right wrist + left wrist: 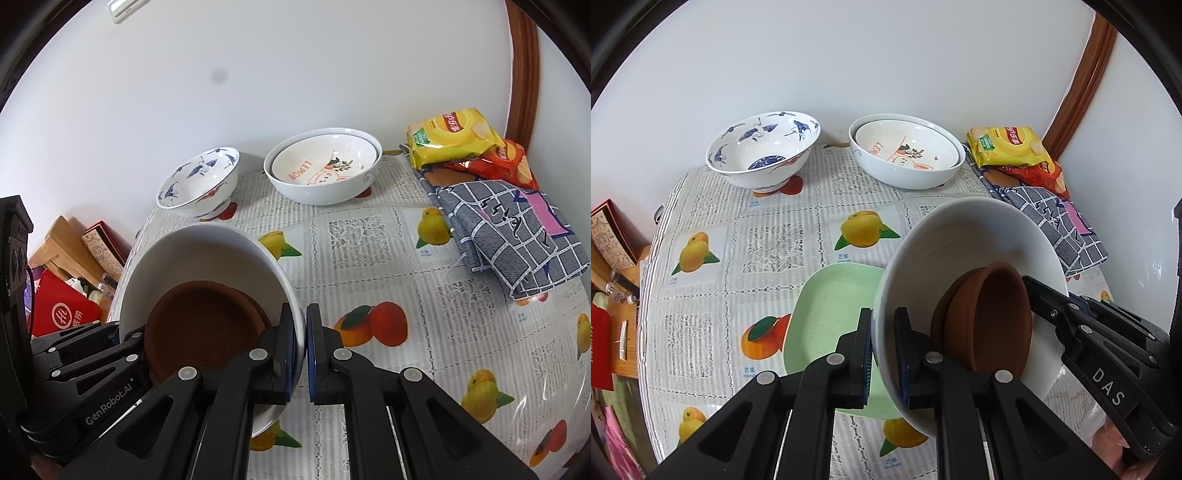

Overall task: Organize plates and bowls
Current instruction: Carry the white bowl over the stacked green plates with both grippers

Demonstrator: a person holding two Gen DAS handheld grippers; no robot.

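Both grippers clamp the rim of one white bowl (960, 240), held tilted above the table: the left gripper (882, 354) pinches its left edge, the right gripper (304, 350) its right edge. Two nested brown dishes (203, 328) lie inside, slid against the lower wall. Below the bowl's left edge sits a green plate (827, 295) on the fruit-print tablecloth (369, 229). A blue-patterned bowl (762, 147) and two stacked white bowls (908, 151) stand near the far wall, with open cloth between. Snack bags (454, 133) and a checked cloth (506, 229) crowd the right edge.
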